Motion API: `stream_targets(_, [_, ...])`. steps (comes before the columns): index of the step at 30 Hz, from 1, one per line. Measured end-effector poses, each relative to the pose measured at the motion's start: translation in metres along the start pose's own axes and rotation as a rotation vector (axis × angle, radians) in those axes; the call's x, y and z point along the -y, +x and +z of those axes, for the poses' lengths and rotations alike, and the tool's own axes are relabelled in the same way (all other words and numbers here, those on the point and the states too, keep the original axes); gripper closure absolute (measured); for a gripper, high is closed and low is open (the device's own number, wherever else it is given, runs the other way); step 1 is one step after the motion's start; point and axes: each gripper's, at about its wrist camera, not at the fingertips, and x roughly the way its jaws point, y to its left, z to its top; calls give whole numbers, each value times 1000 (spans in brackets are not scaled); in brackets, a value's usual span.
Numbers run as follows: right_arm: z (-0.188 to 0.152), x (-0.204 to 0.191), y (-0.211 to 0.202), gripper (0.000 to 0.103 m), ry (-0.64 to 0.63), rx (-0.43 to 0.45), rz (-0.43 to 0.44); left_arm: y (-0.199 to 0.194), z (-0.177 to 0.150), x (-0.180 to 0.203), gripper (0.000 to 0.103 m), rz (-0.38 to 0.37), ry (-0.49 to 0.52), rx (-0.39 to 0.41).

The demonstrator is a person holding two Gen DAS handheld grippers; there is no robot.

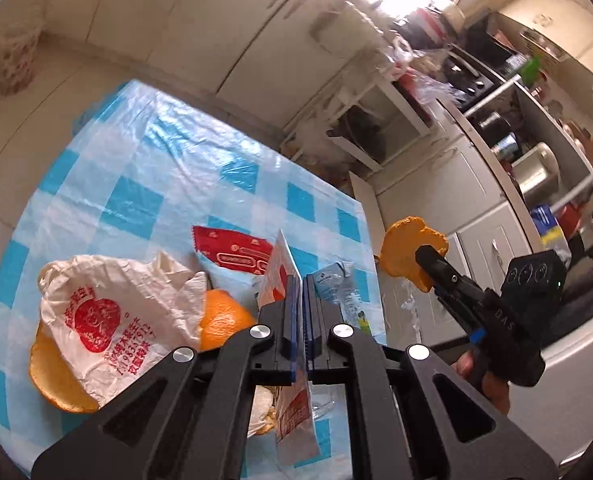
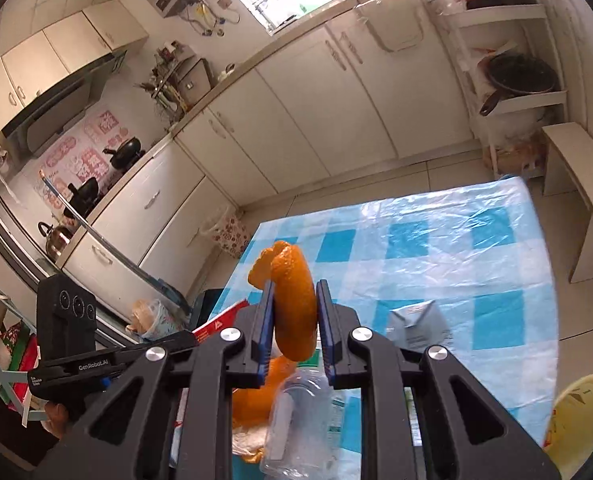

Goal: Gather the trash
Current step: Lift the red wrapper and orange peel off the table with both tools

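Holding trash clear of the checked surface (image 1: 144, 184): left gripper (image 1: 300, 280) fingers pinched flat on a red-and-white wrapper (image 1: 278, 268), right gripper (image 2: 294, 308) fingers clamped narrow on curled orange peel (image 2: 292, 304), both presumably for binning. Left near the surface's near edge: printed plastic bag (image 1: 108, 312), more peel (image 1: 224, 320), red sachet (image 1: 232, 252), clear bottle (image 2: 296, 420).

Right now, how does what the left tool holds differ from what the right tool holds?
The left tool is shut on a thin flat wrapper, white with red print, standing edge-on between the pads; the right tool grips a thick curled orange peel. The wrapper lets the left pads nearly meet; the peel keeps the right pads apart. The wrapper runs below its pads, and the peel pokes out above. Both are trash, lifted above the checked tablecloth.
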Motion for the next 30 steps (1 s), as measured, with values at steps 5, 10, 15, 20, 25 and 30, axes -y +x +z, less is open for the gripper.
stream_targets(5, [0, 33, -47, 82, 36, 57, -74, 1, -8, 29, 103, -73, 106, -25])
stream_targets(10, [-7, 65, -84, 81, 78, 90, -138, 4, -15, 55, 102, 39, 226, -60])
stream_targets(15, [-14, 83, -100, 81, 105, 81, -173, -7, -27, 29, 31, 303, 215, -47])
stream_targets(20, [-12, 86, -104, 81, 97, 82, -149, 0, -38, -12, 27, 350, 91, -108])
stream_targets(25, [-16, 76, -100, 80, 46, 73, -131, 14, -39, -24, 28, 344, 31, -105])
stream_targets(30, [-18, 73, -95, 80, 29, 63, -135, 26, -36, -21, 79, 317, 16, -105])
